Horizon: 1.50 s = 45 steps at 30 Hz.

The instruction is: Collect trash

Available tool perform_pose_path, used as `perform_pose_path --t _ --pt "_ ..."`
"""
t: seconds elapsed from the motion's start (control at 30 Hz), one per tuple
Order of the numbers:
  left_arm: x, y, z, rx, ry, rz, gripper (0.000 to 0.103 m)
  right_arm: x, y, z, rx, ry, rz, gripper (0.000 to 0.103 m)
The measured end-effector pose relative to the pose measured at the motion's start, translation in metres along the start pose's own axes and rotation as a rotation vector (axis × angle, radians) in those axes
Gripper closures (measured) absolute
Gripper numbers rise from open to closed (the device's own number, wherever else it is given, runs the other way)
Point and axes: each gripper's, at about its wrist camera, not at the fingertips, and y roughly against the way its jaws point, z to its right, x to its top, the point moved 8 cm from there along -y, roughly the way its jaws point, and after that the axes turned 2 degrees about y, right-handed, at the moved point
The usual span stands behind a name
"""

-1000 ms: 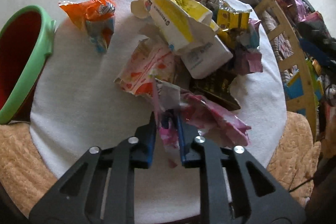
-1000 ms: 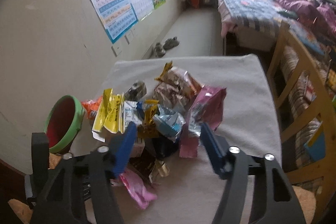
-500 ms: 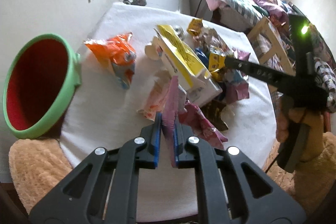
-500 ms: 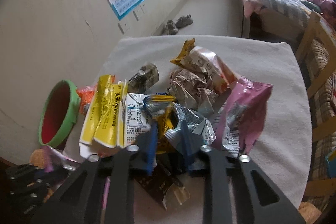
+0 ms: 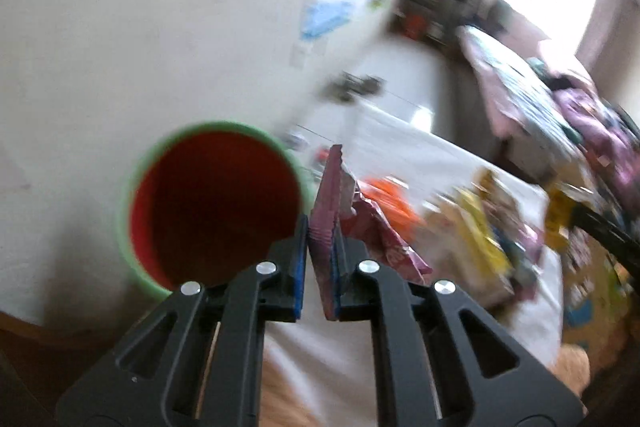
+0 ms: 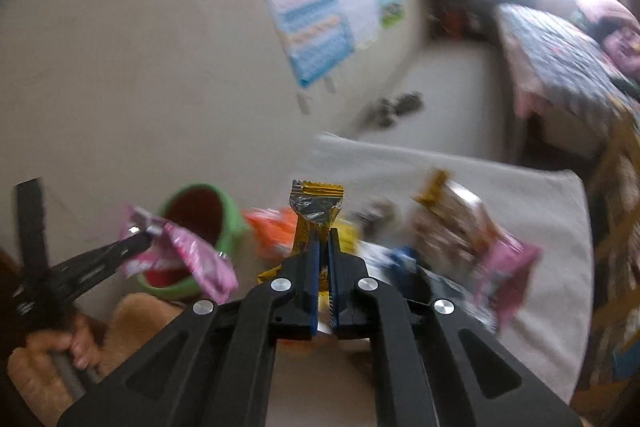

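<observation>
- Trash is lying heaped on a white-covered surface (image 6: 460, 183); a green bin with a red inside (image 5: 212, 203) is standing at its left edge.
- The left gripper (image 5: 319, 267) is pinching a pink wrapper (image 5: 330, 211) between nearly closed fingers, just beside the bin's rim.
- The right gripper (image 6: 323, 267) is pinching a yellow and silver wrapper (image 6: 316, 211) upright, nearer the pile and farther from the bin.
- Both views are blurring with motion.
- Judgement: the step in hand is dropping the pink wrapper. Doing it well means bringing the gripper fully over the bin's mouth before letting go, since a light wrapper may flutter or cling to a pad.
</observation>
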Motion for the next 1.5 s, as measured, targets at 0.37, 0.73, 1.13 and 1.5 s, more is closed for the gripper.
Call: perform_pose_path --t 0.37,0.73,1.13,1.5 --pt "0.012 -0.042 -0.103 0.209 0.100 -0.026 0.094 0.016 -0.120 -0.129 0.252 0.061 -0.150 0.099" --pt "-0.001 -0.070 -0.125 0.205 0.143 -0.081 0.055 0.006 -0.177 -0.150 0.223 0.050 -0.215 0.051" --pt "0.000 -0.061 -0.108 0.187 0.136 -0.046 0.044 0.014 -0.115 -0.025 -0.167 0.085 -0.155 0.048" --pt "-0.013 -0.058 -0.019 0.056 0.004 -0.089 0.041 -0.059 -0.123 0.040 -0.281 0.030 -0.302 0.058"
